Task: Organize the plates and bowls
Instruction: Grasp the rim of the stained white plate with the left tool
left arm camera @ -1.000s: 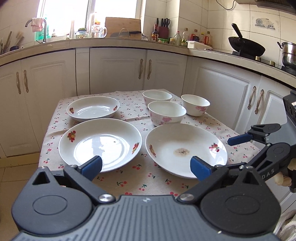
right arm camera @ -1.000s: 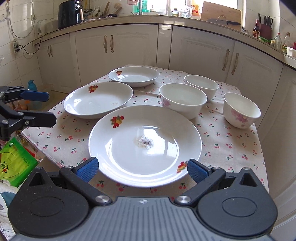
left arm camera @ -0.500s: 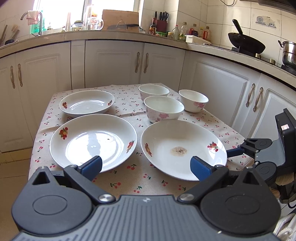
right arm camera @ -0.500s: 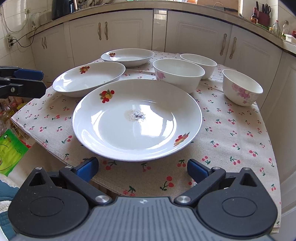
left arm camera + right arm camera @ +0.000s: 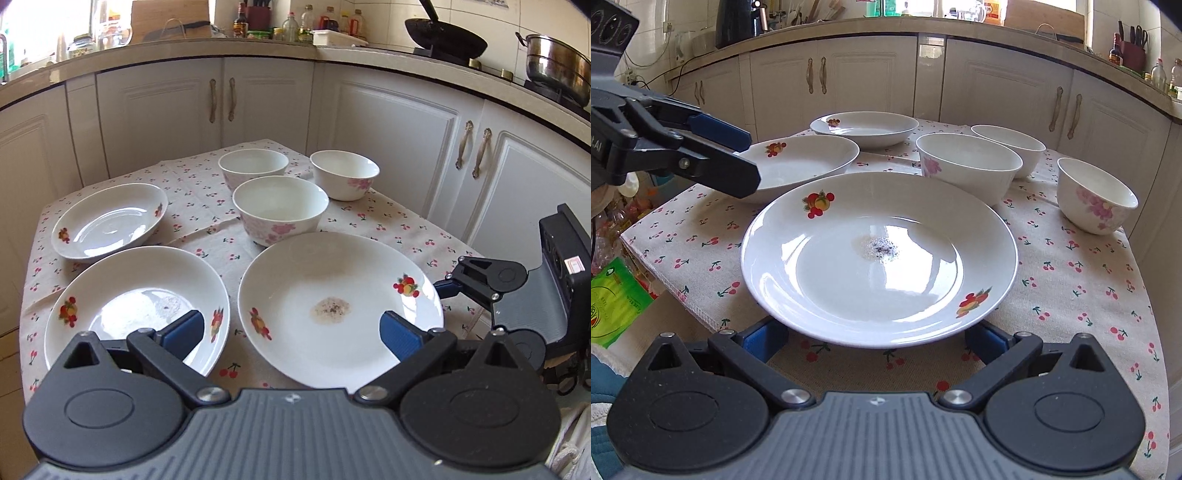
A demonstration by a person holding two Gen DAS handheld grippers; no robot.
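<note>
Right wrist: bowls behind stained plate.

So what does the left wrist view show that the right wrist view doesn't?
Only the left wrist view shows the black wok and steel pot on the stove. Only the right wrist view shows the green packet beside the table and the kettle. Both show three plates, three bowls and the stained plate.
</note>
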